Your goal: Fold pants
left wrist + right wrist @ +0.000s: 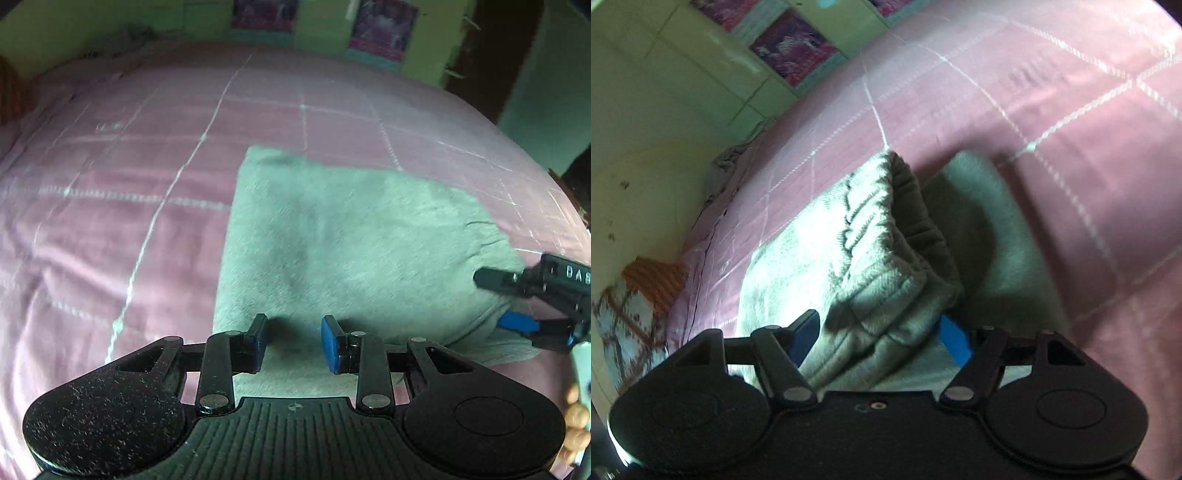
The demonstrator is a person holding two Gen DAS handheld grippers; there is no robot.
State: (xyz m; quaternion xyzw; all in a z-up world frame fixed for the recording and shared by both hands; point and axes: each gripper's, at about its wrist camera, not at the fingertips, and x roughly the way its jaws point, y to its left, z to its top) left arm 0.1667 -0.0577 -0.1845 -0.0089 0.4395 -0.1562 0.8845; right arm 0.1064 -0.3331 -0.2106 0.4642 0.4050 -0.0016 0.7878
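Observation:
Grey fleece pants (347, 236) lie folded into a thick rectangle on a pink checked bedspread (122, 177). My left gripper (294, 341) hovers open and empty over the near edge of the pants. My right gripper (506, 299) is at the pants' right edge, jaws apart around the cloth. In the right wrist view the gathered elastic waistband (886, 236) of the pants sits between the spread fingers of my right gripper (879, 339), which do not clamp it.
The pink bedspread (1052, 110) covers a bed against a green wall (321, 22) with posters (384, 26). An orange and patterned cloth (646, 284) lies at the bed's far edge. Wooden beads (576, 424) show at the right.

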